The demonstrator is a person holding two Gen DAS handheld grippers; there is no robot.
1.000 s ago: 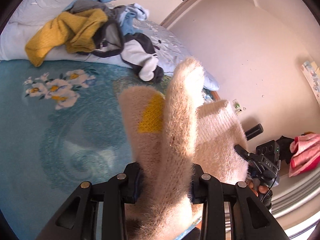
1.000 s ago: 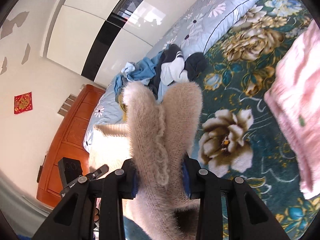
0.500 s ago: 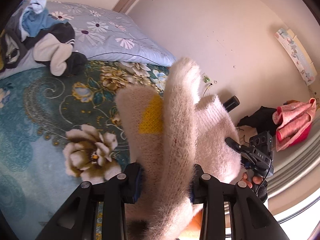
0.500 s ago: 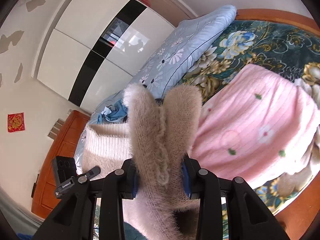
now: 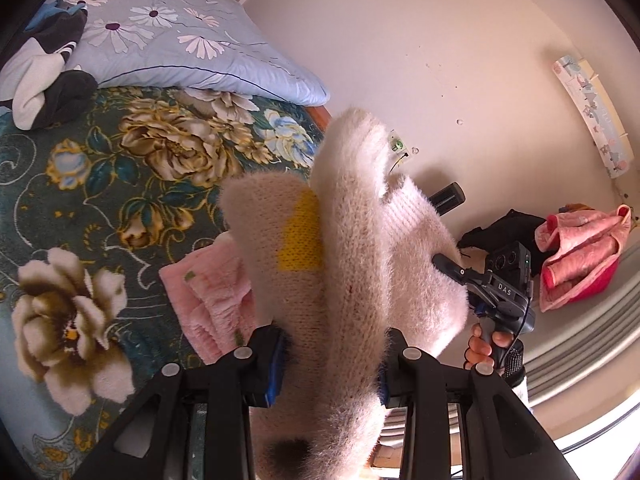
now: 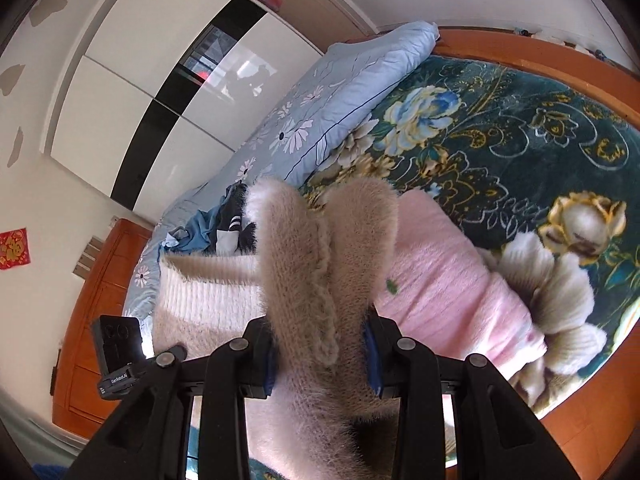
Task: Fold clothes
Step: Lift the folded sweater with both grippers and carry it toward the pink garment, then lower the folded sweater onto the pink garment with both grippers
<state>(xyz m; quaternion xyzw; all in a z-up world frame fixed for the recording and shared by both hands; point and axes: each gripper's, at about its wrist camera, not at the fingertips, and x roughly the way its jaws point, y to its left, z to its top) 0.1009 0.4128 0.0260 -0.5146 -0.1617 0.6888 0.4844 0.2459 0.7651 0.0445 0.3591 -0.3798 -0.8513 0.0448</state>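
Sweater [image 5: 352, 248] — fuzzy cream knit, yellow patch — bunched between fingers [image 5: 272, 360].

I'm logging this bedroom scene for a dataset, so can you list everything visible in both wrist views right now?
fuzzy sweater: one, cream with a yellow patch, held up between both grippers
pink garment: one, folded, on the bedspread
bedspread: one, dark teal floral, covers the bed
quilt: one, light blue with daisies, along the bed's far side
clothes pile: black, white and blue, on the quilt
wardrobe: one, white with a black band, by the wall
pink cloth: one bundle, by the wall
left gripper: black, shut on sweater
right gripper: black, shut on sweater
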